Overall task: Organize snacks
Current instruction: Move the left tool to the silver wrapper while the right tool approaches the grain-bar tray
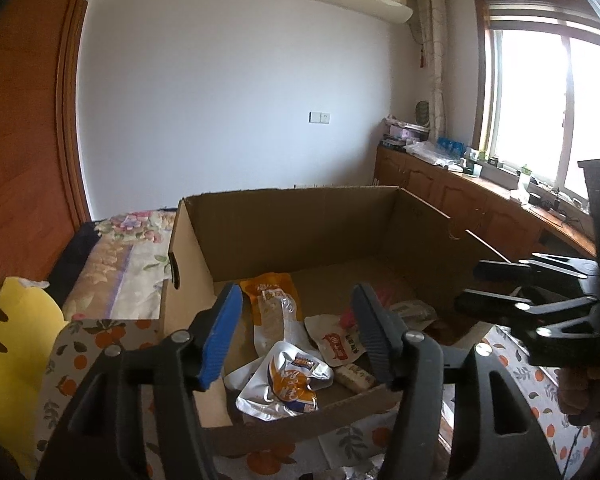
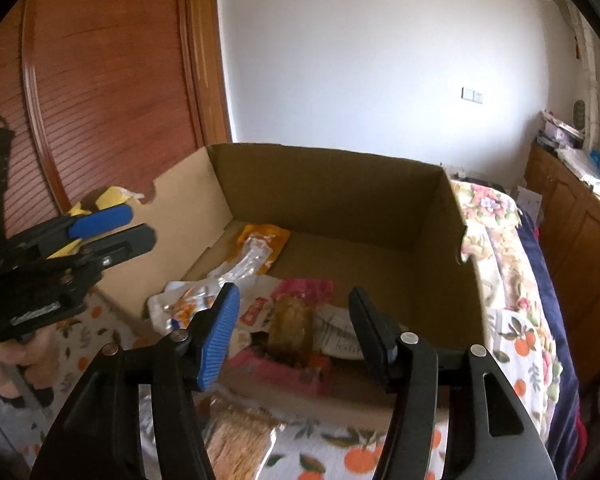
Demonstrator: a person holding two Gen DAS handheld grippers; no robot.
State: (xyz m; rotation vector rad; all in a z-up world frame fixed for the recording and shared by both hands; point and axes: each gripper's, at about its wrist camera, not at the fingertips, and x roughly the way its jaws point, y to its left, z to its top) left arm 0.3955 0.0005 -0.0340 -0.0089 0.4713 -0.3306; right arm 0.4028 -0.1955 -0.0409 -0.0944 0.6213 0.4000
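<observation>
- left gripper (image 1: 298, 336): released, jaws apart with nothing between the pads, poised over the near edge of the cardboard box (image 1: 300, 224); the silver-orange packet (image 1: 288, 384) lies below it at about 6 o'clock inside the box.
- orange-and-clear packet (image 1: 274, 312): on the box floor at 11 o'clock from the silver-orange packet.
- white packet with red label (image 1: 336, 344): at 2 o'clock from the silver-orange packet, touching it; a small pale bar (image 1: 354, 376) lies just beside it by the near wall.
- right gripper (image 2: 296, 336): released, jaws apart and gripping nothing, above the pink packet (image 2: 296, 320), which lies in the box by the near wall.
- tan packet (image 2: 240, 440): outside the box, on the orange-print cloth (image 2: 340, 452), at 7 o'clock from the pink packet.
</observation>
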